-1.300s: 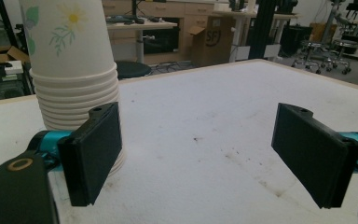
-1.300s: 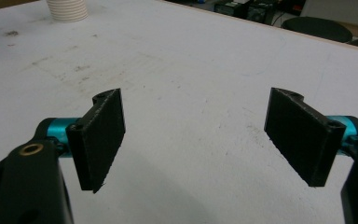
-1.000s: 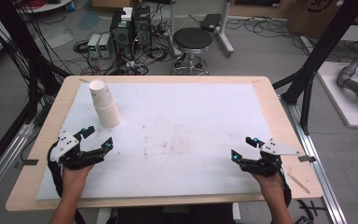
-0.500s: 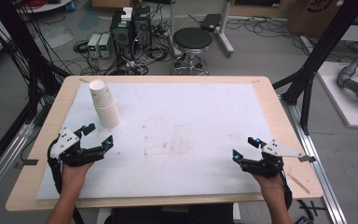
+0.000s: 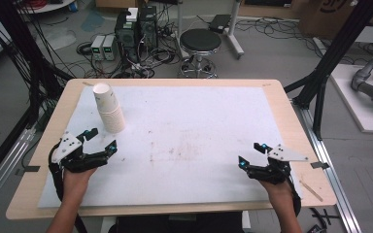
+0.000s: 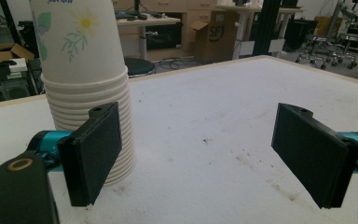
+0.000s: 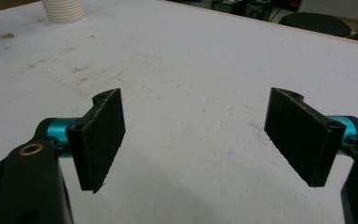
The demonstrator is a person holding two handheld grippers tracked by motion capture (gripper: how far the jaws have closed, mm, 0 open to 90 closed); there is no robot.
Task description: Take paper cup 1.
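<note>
standing upside down at the tabletop's (image 5: 184,121) far left, the stack of paper cups (image 5: 109,109) was kept just beyond the left gripper (image 5: 99,141), presumably for grasping. its jaws were held wide and empty. the right gripper (image 5: 252,154) was likewise held wide, well apart.

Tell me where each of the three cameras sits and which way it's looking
High view: above the person's side, looking forward and down on the table; forearms, left gripper and right gripper show.
Left gripper view: rides the left gripper, facing the stack of paper cups; open jaws show.
Right gripper view: rides the right gripper, looking across the white mat; open jaws show.
Shared: all three show the cups.
</note>
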